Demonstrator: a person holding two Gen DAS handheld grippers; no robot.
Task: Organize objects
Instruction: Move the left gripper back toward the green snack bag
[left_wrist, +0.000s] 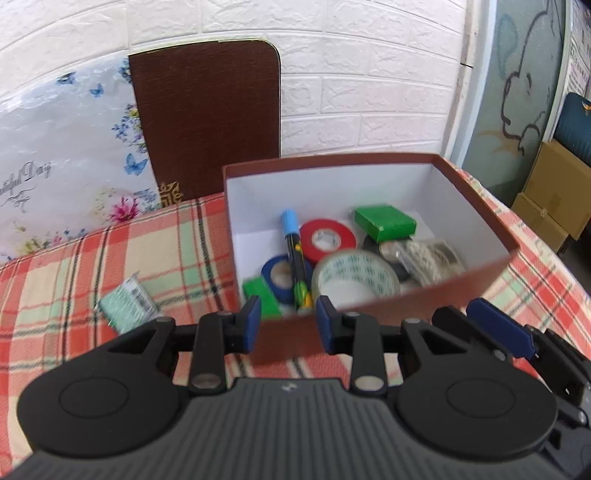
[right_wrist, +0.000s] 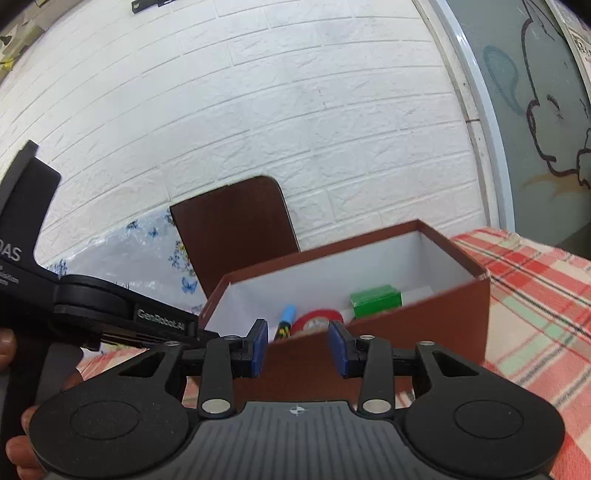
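The brown box (left_wrist: 369, 173) sits on the plaid bench (left_wrist: 74, 266), holding three tape rolls, two green blocks and one blue-capped marker (left_wrist: 293, 258). One teal packet (left_wrist: 127, 308) lies left of the box. My left jaws (left_wrist: 288, 326) and right jaws (right_wrist: 298, 347) gape, released, before its near wall.

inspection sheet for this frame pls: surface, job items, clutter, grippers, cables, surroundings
Surface: plaid tablecloth, red, cream and green checks.
Job's things: open brown box holds red tape roll, blue tape roll, clear tape roll, blue-capped marker, two green boxes and more. Teal packet lies outside, left of the box.
Clutter: nothing seen.
Grippers: left gripper open, empty, at the box's near wall; right gripper open, empty, likewise.
Cables: nothing seen.
Surroundings: white brick wall, brown board, floral sheet, cardboard cartons.
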